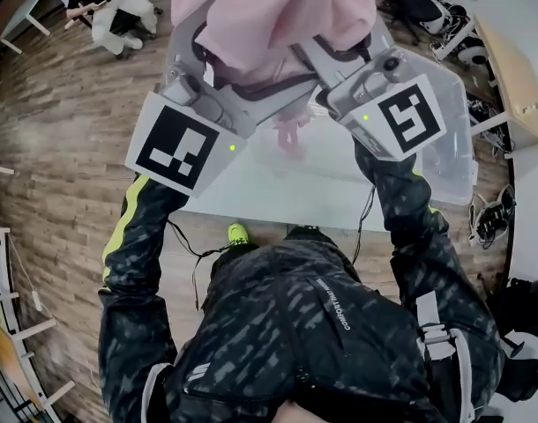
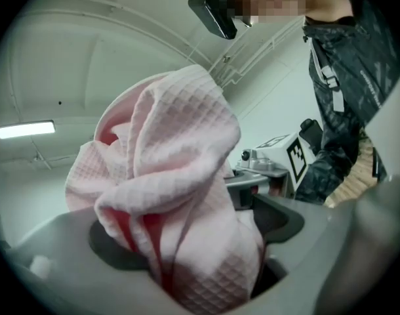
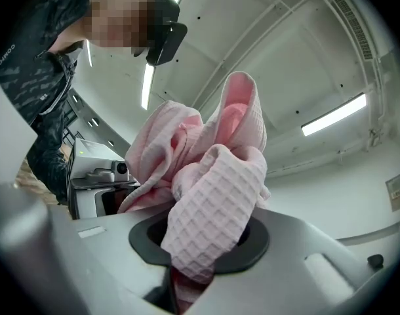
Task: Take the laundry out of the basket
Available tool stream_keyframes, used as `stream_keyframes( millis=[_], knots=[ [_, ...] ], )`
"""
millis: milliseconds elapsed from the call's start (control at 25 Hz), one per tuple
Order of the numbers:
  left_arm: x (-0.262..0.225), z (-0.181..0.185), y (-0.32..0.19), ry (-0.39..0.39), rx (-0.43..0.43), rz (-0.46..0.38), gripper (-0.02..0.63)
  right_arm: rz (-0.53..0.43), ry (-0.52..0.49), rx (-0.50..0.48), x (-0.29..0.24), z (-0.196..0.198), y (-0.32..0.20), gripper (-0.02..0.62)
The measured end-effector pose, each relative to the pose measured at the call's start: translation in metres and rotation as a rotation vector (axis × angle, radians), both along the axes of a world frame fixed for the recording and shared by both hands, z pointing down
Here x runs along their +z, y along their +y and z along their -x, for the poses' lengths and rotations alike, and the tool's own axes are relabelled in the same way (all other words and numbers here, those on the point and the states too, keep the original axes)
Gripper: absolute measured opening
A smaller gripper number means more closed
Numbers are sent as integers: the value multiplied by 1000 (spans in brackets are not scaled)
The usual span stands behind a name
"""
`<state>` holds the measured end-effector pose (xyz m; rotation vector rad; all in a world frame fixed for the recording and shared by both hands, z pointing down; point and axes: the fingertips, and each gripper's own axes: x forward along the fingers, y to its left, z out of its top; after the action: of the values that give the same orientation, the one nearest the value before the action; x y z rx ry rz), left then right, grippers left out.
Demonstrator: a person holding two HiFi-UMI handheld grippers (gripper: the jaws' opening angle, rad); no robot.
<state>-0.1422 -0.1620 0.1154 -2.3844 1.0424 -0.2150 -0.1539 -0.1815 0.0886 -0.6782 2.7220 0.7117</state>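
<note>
Towel [image 1: 278, 16], pink waffle — pinched by left hand-held gripper [image 2: 200, 268] and right hand-held gripper [image 3: 193, 261]; jacket lettering [image 1: 335, 305] illegible.

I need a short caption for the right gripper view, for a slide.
Right hand-held gripper clamps a pink waffle-weave towel beneath ceiling lights.

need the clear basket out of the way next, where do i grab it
Probably the right rim of the basket, from above: it stands upright and open, and that thin wall should fit between the jaws.
</note>
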Motion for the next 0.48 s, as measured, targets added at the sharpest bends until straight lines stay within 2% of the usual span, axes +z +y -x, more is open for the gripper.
stream_keyframes(
  millis=[240,400,480],
  knots=[
    [-41,42,37,-31,13,-72,479,-53,-54,-13,-44,41,39,101],
    [-35,85,53,-47,12,-57,479,-40,-67,-13,-36,83,53,101],
    [-18,105,54,-48,9,-20,479,6,-70,-9,-19,104,53,101]
  ],
)
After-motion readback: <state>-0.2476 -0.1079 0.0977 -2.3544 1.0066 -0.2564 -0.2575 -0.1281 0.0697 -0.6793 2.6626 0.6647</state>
